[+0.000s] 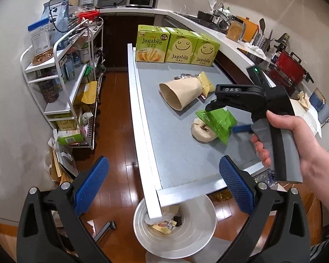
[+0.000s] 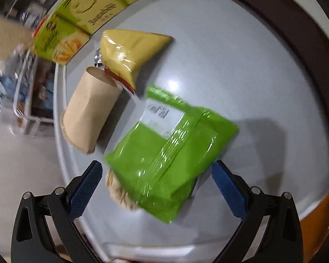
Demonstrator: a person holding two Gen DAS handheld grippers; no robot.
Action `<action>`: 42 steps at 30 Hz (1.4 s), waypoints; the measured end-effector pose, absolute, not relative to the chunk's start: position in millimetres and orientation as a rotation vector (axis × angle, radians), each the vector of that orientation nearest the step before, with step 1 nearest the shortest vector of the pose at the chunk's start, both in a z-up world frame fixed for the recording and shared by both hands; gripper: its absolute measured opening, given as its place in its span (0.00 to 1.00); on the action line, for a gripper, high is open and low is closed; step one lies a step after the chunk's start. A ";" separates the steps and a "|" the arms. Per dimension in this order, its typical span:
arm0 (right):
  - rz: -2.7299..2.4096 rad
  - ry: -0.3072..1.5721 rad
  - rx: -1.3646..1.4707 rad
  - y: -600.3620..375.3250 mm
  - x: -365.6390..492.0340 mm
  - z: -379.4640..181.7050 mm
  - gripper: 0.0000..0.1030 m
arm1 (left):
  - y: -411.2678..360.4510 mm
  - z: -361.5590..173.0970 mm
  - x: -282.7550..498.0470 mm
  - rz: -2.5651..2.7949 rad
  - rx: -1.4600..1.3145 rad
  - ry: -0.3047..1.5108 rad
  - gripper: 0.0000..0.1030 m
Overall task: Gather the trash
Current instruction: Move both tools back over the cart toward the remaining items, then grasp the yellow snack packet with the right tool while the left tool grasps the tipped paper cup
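Green snack bag (image 2: 164, 153) sits mid-frame on the tabletop (image 2: 252, 76), right gripper (image 2: 156, 188) jaws wide open around it, empty (left gripper (image 1: 164, 182) too). Light, crinkly, slippery; pinch the seam.

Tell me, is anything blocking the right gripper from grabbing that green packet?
Nothing visible. The right gripper is open, its fingers on either side of the green packet, which lies partly on a beige round thing.
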State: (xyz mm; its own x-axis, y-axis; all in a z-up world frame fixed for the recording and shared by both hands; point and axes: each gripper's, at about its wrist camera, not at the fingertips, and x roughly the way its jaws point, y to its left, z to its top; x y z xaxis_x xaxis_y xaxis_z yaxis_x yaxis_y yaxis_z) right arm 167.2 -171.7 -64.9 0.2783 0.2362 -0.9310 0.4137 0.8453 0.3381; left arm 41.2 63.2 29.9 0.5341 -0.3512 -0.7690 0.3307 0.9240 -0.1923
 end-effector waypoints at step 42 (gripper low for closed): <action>0.156 1.304 -0.019 -185.2 307.6 -57.1 0.73 | -26.5 22.3 183.6 -0.375 0.109 0.934 0.98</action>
State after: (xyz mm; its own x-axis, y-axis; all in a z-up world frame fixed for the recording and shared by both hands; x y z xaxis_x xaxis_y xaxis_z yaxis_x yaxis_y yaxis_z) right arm 307.6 -185.2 -57.1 0.2543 0.1039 -0.9615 -0.1252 0.9894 0.0738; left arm 183.6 -26.5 22.3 0.5350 -0.2675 -0.8014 0.3612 0.9299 -0.0692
